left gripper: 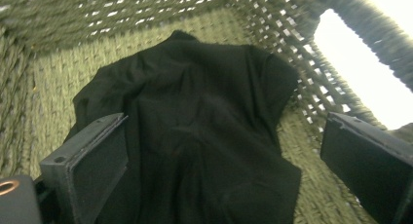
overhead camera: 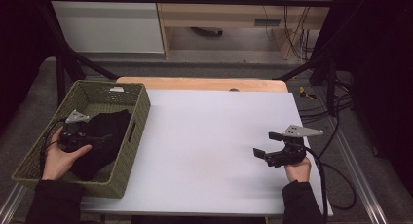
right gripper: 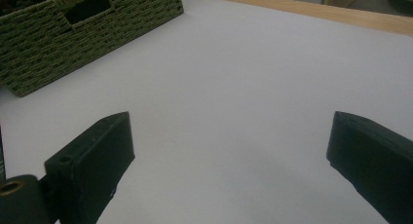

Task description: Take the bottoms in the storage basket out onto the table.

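The left hand-held gripper hung inside a green woven basket at the left edge of the counter, held in the person's left hand. Its jaws stood wide apart, gripping nothing. Directly beneath and ahead of them lay a crumpled black cloth on the basket's floor, spreading between both jaws; whether they touched it could not be told. The basket's side wall, with its handle opening, rose just beyond the jaw at the right of the left gripper view. Well apart to the right, the right hand-held gripper hovered over the bare white counter, jaws likewise spread and empty, pointing left toward the basket, held in the right hand.
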Action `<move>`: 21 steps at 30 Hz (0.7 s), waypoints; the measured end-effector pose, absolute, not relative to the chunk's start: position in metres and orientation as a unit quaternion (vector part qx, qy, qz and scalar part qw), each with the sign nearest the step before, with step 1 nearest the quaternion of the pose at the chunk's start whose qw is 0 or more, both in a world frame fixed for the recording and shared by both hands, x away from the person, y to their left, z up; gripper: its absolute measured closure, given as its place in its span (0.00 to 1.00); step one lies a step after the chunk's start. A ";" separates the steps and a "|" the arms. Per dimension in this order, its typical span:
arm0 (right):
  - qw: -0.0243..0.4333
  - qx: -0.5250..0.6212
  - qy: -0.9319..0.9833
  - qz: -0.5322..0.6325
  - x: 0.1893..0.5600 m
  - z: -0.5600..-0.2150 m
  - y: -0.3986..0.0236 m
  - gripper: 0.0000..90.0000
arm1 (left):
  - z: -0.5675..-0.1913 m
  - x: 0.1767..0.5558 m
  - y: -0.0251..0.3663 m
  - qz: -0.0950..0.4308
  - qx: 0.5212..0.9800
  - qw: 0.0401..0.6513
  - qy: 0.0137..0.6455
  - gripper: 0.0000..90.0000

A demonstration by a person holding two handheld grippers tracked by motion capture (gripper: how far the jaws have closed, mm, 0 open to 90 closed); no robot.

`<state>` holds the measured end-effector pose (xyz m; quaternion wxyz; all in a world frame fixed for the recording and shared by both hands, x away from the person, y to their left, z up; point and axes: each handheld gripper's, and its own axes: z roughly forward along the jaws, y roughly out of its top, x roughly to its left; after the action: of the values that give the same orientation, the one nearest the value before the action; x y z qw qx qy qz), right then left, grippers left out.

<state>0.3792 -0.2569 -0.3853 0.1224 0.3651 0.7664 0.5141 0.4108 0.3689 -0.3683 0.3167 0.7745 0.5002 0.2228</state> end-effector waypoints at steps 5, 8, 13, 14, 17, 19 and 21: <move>0.122 0.365 0.767 0.513 0.379 -0.386 -0.257 0.04 | -0.374 0.415 0.373 0.224 0.768 0.297 0.521 0.06; 0.120 0.366 0.768 0.512 0.379 -0.386 -0.256 0.04 | -0.377 0.416 0.373 0.222 0.767 0.290 0.527 0.08; 0.121 0.366 0.768 0.512 0.379 -0.386 -0.256 0.04 | -0.383 0.419 0.375 0.219 0.768 0.266 0.539 0.09; 0.121 0.366 0.768 0.512 0.379 -0.386 -0.256 0.04 | -0.386 0.421 0.375 0.211 0.769 0.257 0.546 0.09; 0.120 0.367 0.768 0.511 0.379 -0.386 -0.256 0.04 | -0.389 0.422 0.376 0.210 0.768 0.247 0.552 0.09; 0.120 0.367 0.768 0.511 0.379 -0.386 -0.256 0.04 | -0.390 0.422 0.377 0.211 0.768 0.245 0.552 0.09; 0.121 0.367 0.768 0.511 0.379 -0.386 -0.256 0.04 | -0.392 0.423 0.377 0.209 0.770 0.241 0.553 0.09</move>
<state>0.3795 -0.2560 -0.3862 0.1205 0.3667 0.7681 0.5110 0.4229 0.3775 -0.3915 0.2406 0.7700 0.5528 0.2090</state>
